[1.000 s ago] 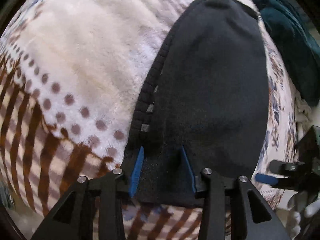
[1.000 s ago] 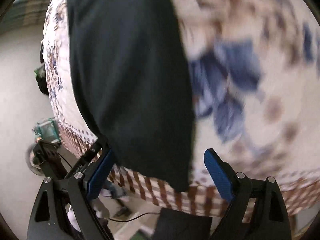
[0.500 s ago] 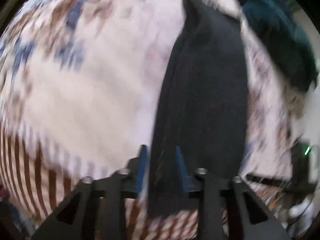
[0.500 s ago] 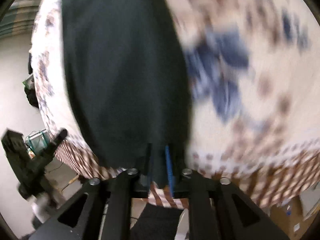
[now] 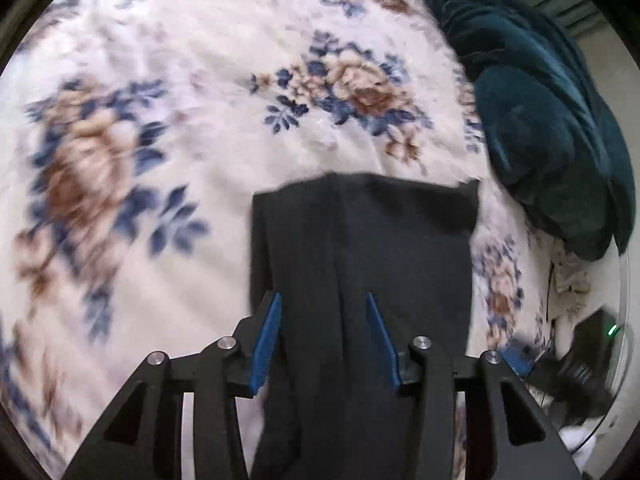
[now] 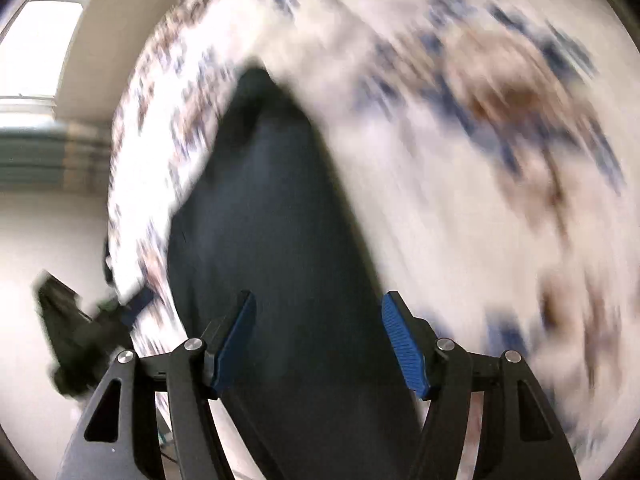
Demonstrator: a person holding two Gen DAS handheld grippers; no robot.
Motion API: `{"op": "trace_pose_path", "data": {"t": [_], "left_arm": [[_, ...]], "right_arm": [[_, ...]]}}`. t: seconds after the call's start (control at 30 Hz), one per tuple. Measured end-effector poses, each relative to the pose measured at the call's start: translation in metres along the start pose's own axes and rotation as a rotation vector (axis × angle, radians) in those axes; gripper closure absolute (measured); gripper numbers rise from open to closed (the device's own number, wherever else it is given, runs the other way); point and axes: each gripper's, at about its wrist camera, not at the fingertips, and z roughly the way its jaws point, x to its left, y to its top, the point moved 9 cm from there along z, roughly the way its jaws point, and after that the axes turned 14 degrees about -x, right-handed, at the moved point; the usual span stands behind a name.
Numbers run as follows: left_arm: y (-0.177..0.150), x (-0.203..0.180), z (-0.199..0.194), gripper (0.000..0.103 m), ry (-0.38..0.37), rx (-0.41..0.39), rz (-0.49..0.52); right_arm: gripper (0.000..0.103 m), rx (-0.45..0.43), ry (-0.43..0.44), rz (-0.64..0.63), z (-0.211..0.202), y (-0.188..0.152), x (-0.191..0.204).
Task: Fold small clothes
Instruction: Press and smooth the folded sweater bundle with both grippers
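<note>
Floral cream fleece blanket (image 5: pixel 208 184) spreads everywhere beneath me, a rumpled teal velvet cloth (image 5: pixel 552 128) off to my right. Directly ahead of my left gripper (image 5: pixel 323 336) lies the black knit garment (image 5: pixel 360 248), doubled over. Its long axis runs straight away from me, the folded edge farthest away. Both my left and right gripper (image 6: pixel 318 340) have just been opening, pads clear of the fabric between them. One fold looks done; another likely remains.
</note>
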Motion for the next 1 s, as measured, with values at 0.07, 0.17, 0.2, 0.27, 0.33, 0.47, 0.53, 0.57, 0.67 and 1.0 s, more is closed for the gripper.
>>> {"op": "trace_pose_path", "data": {"t": [0.07,0.17,0.2,0.27,0.33,0.47,0.53,0.57,0.67,1.0], "left_arm": [[0.009,0.005,0.028,0.062,-0.014,0.013,-0.022],[0.017,0.011,0.049,0.067,-0.055,-0.007,-0.063],[0.019,0.012,0.052,0.073,-0.059,-0.02,-0.055],[0.026,0.014,0.064,0.077,-0.055,-0.033,-0.018],[0.032,0.015,0.072,0.077,-0.062,-0.033,-0.02],[0.041,0.015,0.077,0.074,-0.087,-0.014,-0.049],[0.042,0.016,0.065,0.074,-0.088,-0.002,-0.073],[0.042,0.016,0.059,0.076,-0.095,0.002,-0.08],[0.035,0.015,0.034,0.075,-0.12,-0.001,-0.073],[0.006,0.006,0.042,0.099,-0.055,0.008,0.173]], "right_arm": [[0.035,-0.028,0.017,-0.027,0.025,0.04,0.017],[0.035,-0.022,0.022,-0.125,0.07,0.085,0.039],[0.035,-0.021,0.015,-0.148,0.086,0.097,0.045],[0.039,-0.04,0.042,-0.153,0.107,0.118,0.055],[0.066,-0.063,0.014,-0.144,0.128,0.133,0.06],[0.078,-0.081,-0.056,-0.106,0.159,0.146,0.039],[0.078,-0.07,-0.047,-0.082,0.153,0.146,0.036],[0.077,-0.073,-0.05,-0.076,0.146,0.146,0.035],[0.064,-0.045,-0.029,-0.069,0.102,0.13,0.032],[0.055,0.138,0.037,-0.117,0.059,-0.002,0.02]]}}
